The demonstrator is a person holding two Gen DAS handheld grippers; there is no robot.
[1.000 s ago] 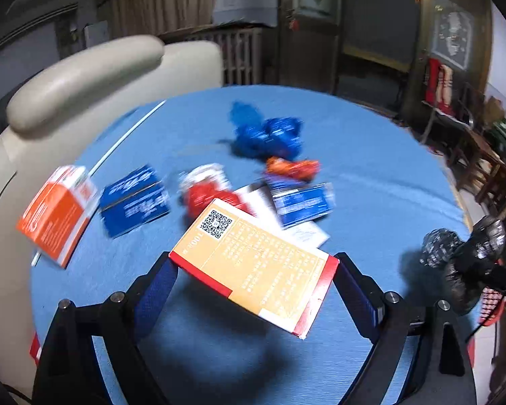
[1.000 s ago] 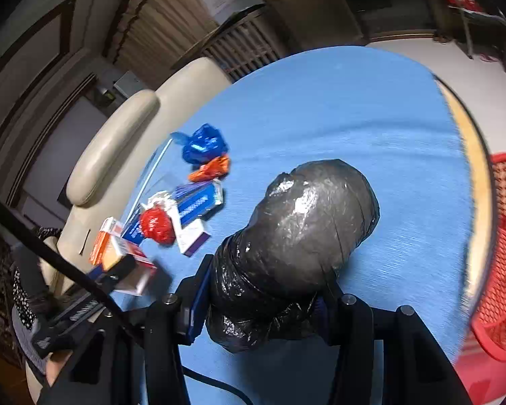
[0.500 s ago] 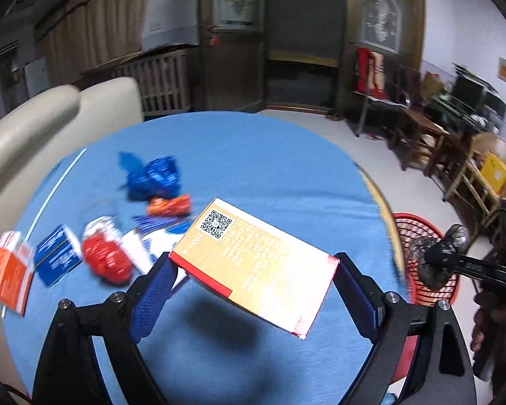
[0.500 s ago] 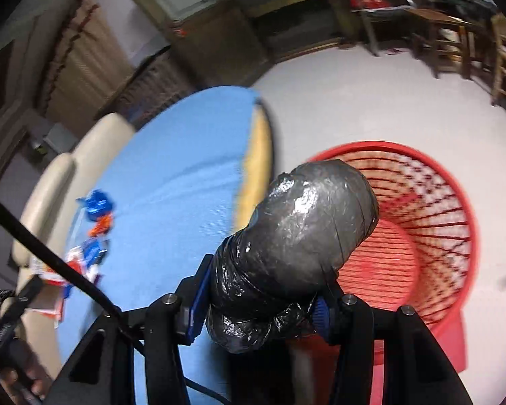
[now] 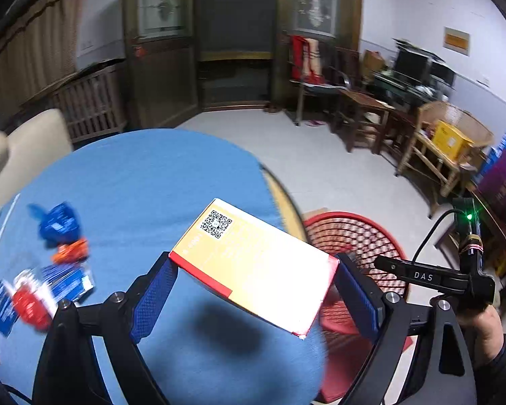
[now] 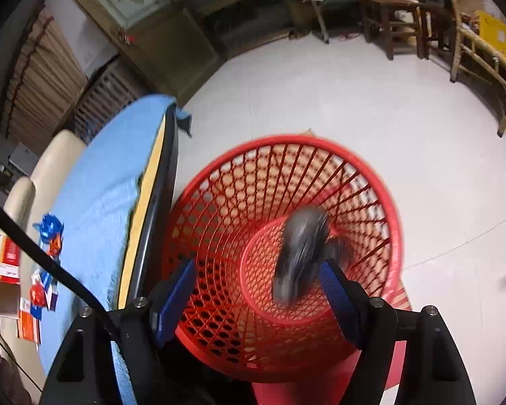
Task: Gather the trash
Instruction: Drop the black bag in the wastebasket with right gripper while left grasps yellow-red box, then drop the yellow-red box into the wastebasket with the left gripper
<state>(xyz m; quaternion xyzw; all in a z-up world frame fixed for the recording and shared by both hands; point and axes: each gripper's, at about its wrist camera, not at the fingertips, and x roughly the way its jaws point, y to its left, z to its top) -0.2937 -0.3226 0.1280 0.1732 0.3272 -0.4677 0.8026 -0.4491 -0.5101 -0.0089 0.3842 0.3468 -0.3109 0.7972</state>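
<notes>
A dim room with wooden doors, a pale floor and cluttered wooden furniture at the right is seen behind a round bench [image 5: 145, 175] covered in blue cloth. At the far left of the bench, a blurry pile of leftover trash is spotted: a blue crumpled wrapper [image 5: 55, 223], a small orange wrapper [image 5: 71, 250], a red wad [image 5: 28, 305] and some blue-and-white packets [image 5: 67, 278]. More to the middle, a flat yellow box [image 5: 253, 266] with red edges and a QR code is gripped by the left gripper [image 5: 254, 290], its blue-padded fingers [image 5: 153, 295] pressed wide against both ends, and it's held tilted above the bench near the edge. Just right of the bench edge, a red mesh basket [image 6: 219, 182] is parked on the floor. Directly over it, the right gripper [image 6: 258, 298] is pointed down with its fingers [image 6: 175, 298] opening, and a black plastic bundle [image 6: 300, 253] is caught motion-blurred between them, over the basket's inside, no longer pinched. At the far right of the left view, the right gripper's handle is seen clutched in a hand [image 5: 485, 329].
</notes>
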